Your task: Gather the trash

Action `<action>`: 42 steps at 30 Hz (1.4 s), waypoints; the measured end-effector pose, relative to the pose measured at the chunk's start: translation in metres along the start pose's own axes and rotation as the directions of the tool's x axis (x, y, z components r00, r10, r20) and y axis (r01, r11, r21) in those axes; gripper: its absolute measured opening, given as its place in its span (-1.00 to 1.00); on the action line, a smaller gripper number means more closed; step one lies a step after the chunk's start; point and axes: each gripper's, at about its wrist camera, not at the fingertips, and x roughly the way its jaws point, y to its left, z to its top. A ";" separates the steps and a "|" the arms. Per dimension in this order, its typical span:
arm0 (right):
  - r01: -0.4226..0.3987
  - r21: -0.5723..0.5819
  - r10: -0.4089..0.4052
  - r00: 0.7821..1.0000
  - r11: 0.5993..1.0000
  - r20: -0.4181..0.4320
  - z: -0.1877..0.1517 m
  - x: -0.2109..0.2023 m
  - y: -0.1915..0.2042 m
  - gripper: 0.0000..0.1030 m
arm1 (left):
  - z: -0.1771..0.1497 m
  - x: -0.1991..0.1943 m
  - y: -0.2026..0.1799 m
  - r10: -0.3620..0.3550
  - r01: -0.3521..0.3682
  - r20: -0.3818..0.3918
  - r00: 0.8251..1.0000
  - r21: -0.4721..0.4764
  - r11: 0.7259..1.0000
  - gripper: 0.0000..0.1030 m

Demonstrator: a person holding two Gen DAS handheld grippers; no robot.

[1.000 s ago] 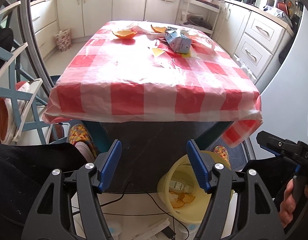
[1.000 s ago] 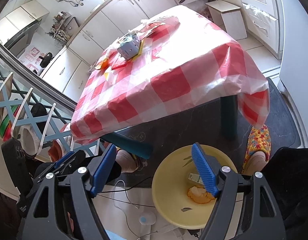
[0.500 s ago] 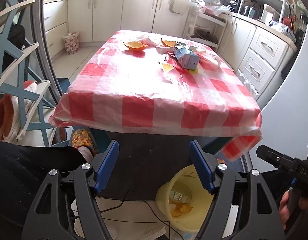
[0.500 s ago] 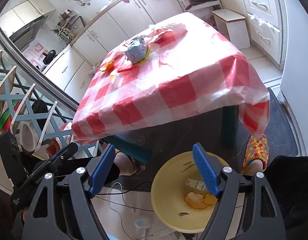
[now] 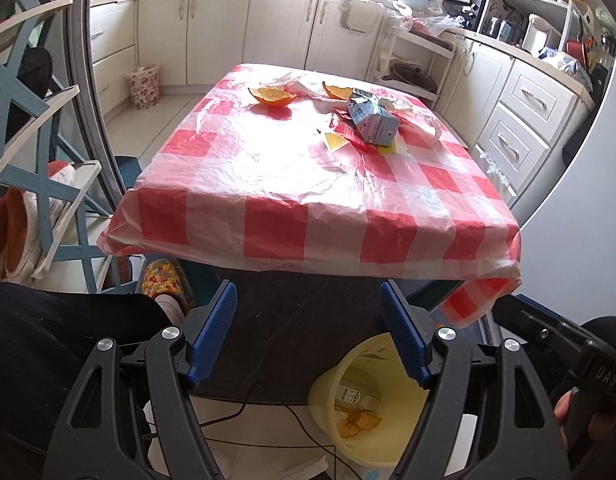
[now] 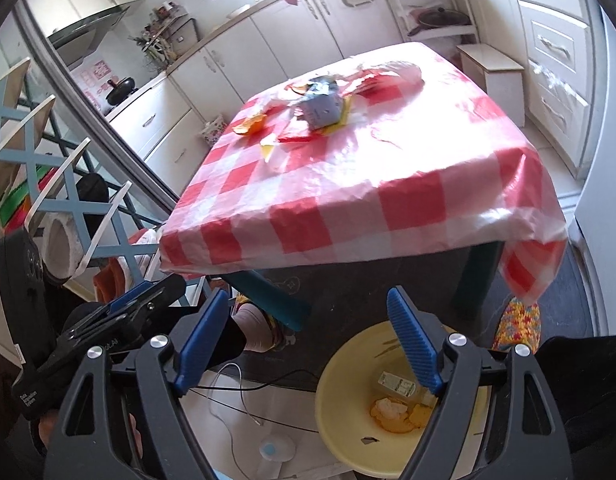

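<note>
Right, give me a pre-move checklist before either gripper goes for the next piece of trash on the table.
1. Left gripper empty, jaws apart: ok; they have just been opening, with nothing between them.
2. Right gripper empty, jaws apart: ok.
3. Yellow plastic bucket on the floor has room: ok, only orange peel pieces and a small carton lie at its bottom.
4. Trash left on the red-and-white checked tablecloth: ok, crumpled blue-white milk carton, orange peel half and yellow paper scrap lie at the far end.
5. Near part of the cloth free of obstacles: ok.
6. Carton empty: cannot tell.
</note>
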 end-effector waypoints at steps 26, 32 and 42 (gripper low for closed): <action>0.034 -0.100 -0.033 0.999 0.994 0.012 0.156 0.104 -0.002 0.58 | 0.180 0.115 0.076 0.071 -0.062 0.038 0.997 -0.196 0.979 0.41; 0.016 -0.080 -0.018 0.999 0.997 -0.027 0.186 0.143 0.003 0.58 | 0.219 0.164 0.072 0.099 -0.096 0.011 0.995 -0.173 0.980 0.41; 0.058 -0.067 -0.063 0.995 0.996 -0.080 0.205 0.185 -0.003 0.60 | 0.258 0.233 0.073 0.073 -0.087 -0.087 0.993 -0.175 0.981 0.41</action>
